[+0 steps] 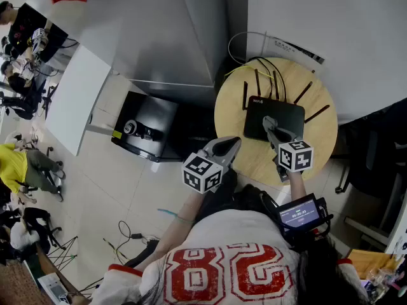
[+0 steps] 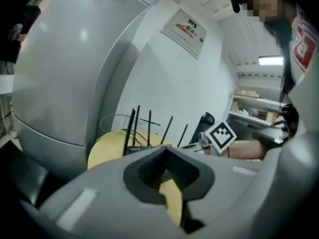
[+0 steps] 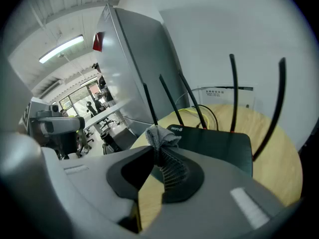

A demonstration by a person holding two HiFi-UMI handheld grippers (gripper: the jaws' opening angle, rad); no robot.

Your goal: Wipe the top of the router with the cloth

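Observation:
A black router [image 1: 275, 117] with several upright antennas lies on a round wooden table [image 1: 319, 146]. My right gripper [image 1: 271, 127] hangs over the router's front half, shut on a small grey cloth [image 1: 268, 121]. In the right gripper view the cloth [image 3: 160, 135] is bunched between the jaws, just above the router [image 3: 218, 144]. My left gripper [image 1: 233, 144] hovers at the table's front left edge, shut with nothing in it. The left gripper view looks across the table [image 2: 105, 152] at the router [image 2: 137, 148] and the right gripper's marker cube [image 2: 221, 135].
A yellow cable [image 1: 238, 69] and black cords trail off the table's back edge. A black box [image 1: 144, 129] sits on the floor to the left, under a big grey cabinet [image 1: 166, 32]. A white desk [image 1: 76, 98] stands further left, a dark chair [image 1: 370, 152] at right.

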